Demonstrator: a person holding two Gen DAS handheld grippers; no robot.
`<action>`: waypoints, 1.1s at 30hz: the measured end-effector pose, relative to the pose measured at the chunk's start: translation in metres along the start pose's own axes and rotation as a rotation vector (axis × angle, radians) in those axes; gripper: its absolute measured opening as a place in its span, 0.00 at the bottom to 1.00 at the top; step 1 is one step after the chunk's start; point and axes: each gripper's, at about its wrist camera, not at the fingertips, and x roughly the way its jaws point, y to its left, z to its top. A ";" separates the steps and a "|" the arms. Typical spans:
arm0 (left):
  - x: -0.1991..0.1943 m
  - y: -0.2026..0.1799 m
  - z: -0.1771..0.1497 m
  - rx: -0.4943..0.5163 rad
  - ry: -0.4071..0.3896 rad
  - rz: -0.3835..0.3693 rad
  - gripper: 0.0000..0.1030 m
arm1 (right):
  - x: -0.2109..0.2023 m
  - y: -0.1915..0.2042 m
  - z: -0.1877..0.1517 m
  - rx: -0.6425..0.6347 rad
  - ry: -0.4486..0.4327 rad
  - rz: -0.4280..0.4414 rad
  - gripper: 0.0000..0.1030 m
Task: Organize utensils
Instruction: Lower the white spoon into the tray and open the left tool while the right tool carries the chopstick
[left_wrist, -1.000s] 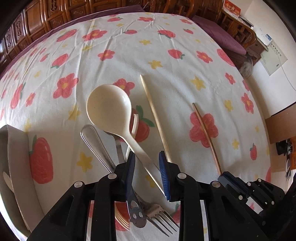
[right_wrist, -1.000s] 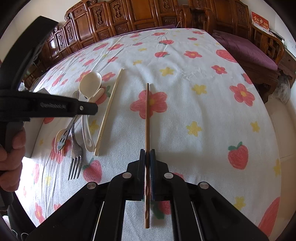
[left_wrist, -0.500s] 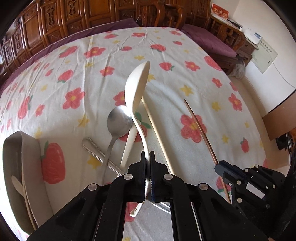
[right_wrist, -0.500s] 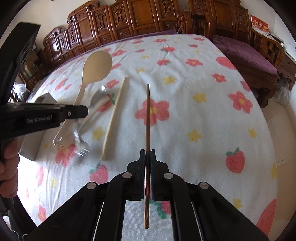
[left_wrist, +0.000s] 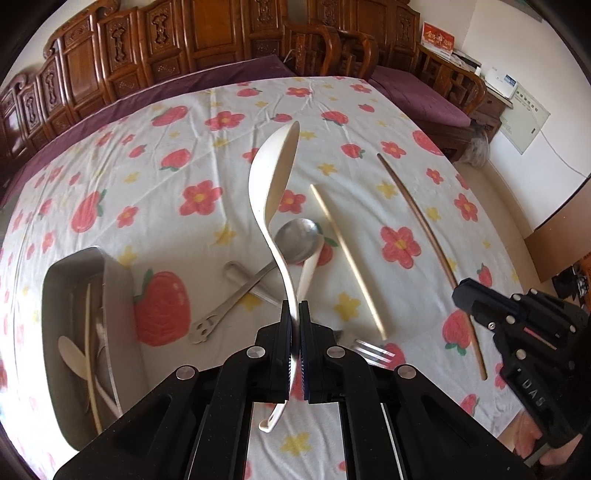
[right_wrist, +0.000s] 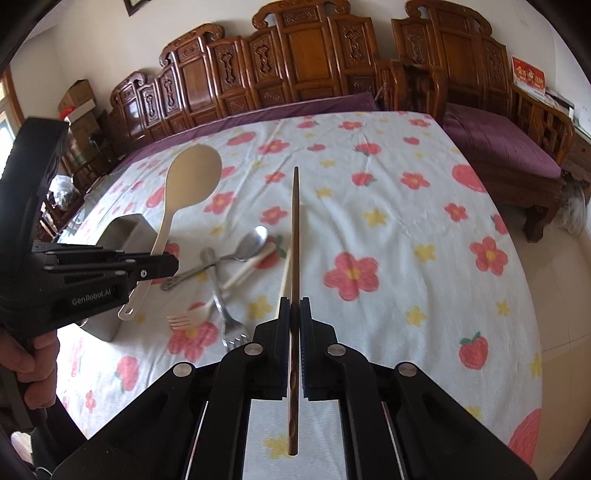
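Observation:
My left gripper (left_wrist: 294, 318) is shut on the handle of a large cream spoon (left_wrist: 275, 173), which hangs in the air above the flowered cloth with its bowl tipped on edge. In the right wrist view the same spoon (right_wrist: 194, 181) sticks up from the left gripper (right_wrist: 171, 264). The right gripper (right_wrist: 294, 314) is shut on a dark brown chopstick (right_wrist: 294, 236), held clear of the cloth and pointing away. A metal spoon (left_wrist: 297, 240), a small white spoon (left_wrist: 308, 271), a fork (left_wrist: 373, 353) and a pale chopstick (left_wrist: 347, 258) lie on the cloth below.
A grey tray (left_wrist: 70, 258) sits at the left and holds several utensils, among them a pale chopstick and a white spoon. A carved wooden bench (right_wrist: 314, 62) with purple cushions lines the far side. A person's hand (right_wrist: 35, 365) grips the left tool.
The left gripper closed on the cream spoon and lifted it off the pile, uncovering the metal spoon. The right gripper raised the brown chopstick off the cloth.

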 end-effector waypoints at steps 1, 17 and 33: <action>-0.002 0.003 -0.002 -0.002 -0.001 0.002 0.03 | -0.003 0.004 0.000 -0.006 -0.003 0.001 0.06; -0.036 0.072 -0.028 -0.035 -0.025 0.050 0.03 | -0.010 0.066 0.000 -0.118 -0.012 0.030 0.06; -0.039 0.169 -0.059 -0.141 -0.010 0.087 0.03 | -0.015 0.151 0.012 -0.205 -0.029 0.101 0.06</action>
